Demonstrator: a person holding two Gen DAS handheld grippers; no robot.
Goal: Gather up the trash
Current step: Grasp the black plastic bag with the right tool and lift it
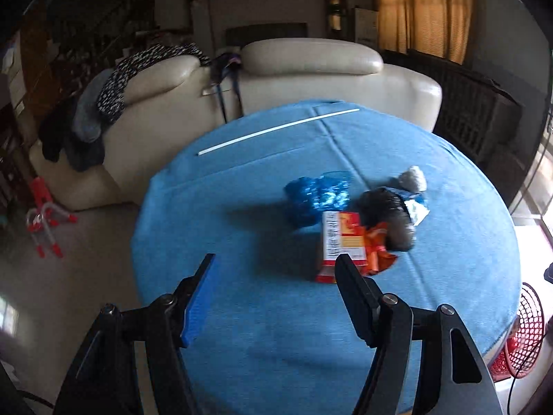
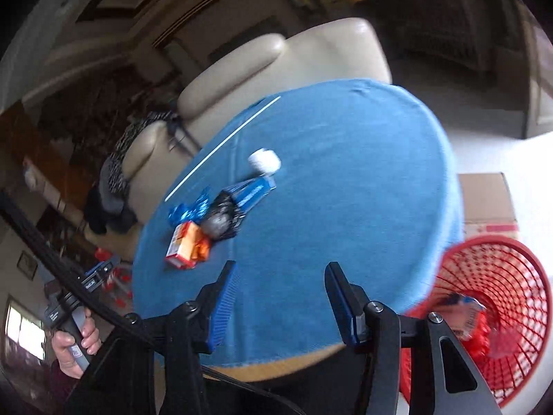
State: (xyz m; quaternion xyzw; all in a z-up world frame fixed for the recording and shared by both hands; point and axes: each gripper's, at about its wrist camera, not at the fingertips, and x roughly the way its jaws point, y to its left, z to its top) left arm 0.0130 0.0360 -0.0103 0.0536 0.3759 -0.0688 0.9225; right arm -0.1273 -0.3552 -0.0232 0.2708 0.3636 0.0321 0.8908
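Observation:
A pile of trash lies on the round blue-covered table [image 1: 242, 328]: an orange-and-white carton [image 1: 340, 242], an orange wrapper [image 1: 378, 254], a crumpled blue wrapper [image 1: 316, 197], a black bag [image 1: 390, 218] and a white wad [image 1: 413, 178]. My left gripper [image 1: 274, 263] is open and empty, just short of the carton. My right gripper [image 2: 280, 271] is open and empty over the table's near edge [image 2: 311, 311]. The same pile shows in the right wrist view: carton [image 2: 181, 245], black bag [image 2: 223, 219], blue wrapper [image 2: 188, 209], white wad [image 2: 264, 162]. A red mesh basket [image 2: 501, 294] holds some trash.
A white strip [image 1: 276, 131] lies near the table's far edge. A cream sofa [image 1: 311, 72] with clothes over it stands behind. A cardboard box [image 2: 487, 200] stands beside the basket. The basket also shows in the left wrist view [image 1: 522, 339]. A hand grips the left gripper's handle [image 2: 74, 339].

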